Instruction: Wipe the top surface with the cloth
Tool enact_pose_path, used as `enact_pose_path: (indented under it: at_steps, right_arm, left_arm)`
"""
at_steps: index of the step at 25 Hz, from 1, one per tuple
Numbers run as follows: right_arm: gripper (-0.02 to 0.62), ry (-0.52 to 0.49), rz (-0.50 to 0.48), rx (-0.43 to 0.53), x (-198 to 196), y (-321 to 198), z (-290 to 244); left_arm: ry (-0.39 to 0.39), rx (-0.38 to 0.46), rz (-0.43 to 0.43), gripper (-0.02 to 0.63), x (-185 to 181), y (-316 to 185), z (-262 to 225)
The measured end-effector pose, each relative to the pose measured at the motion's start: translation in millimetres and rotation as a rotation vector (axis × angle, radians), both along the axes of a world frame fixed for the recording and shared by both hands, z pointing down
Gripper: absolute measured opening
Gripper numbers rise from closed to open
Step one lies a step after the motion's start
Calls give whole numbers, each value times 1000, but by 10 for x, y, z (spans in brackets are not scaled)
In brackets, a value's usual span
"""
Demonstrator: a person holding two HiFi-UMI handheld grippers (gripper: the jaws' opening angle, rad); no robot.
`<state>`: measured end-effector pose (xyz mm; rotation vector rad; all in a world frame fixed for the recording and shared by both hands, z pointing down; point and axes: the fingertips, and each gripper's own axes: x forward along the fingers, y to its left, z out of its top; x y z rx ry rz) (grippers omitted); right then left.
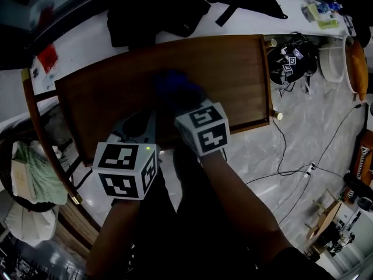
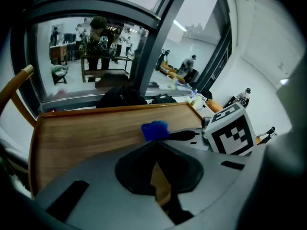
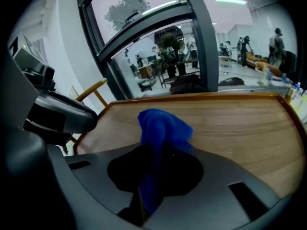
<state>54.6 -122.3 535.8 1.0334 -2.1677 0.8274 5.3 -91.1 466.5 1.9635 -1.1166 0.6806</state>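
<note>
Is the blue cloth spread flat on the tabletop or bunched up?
Bunched up. The right gripper view shows the cloth pinched in the right tool as a crumpled wad, not flat on the tabletop.

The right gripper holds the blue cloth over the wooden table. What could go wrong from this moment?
1. The blue cloth is bunched in the right gripper. It may wipe only a narrow strip of the table, or the hard jaws may scrape the wood.
2. The left gripper, shut on nothing, sits close beside the right one. A sweep toward it could knock them together.
</note>
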Motion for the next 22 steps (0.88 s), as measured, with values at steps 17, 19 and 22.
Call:
enact_pose_path:
  at_steps: [17,19,22]
  right_arm:
    - [58,155,253,97,2031,-318,-127]
    - [58,190,288,108,2209,-323,-144]
    - [58,226,330,109,2360,-308,-159]
  left_arm:
    - [66,22,78,12,1305,-32,-73]
    - [70,28,83,12,1363,-29,-94]
    - [67,29,80,12,1364,-10,-106]
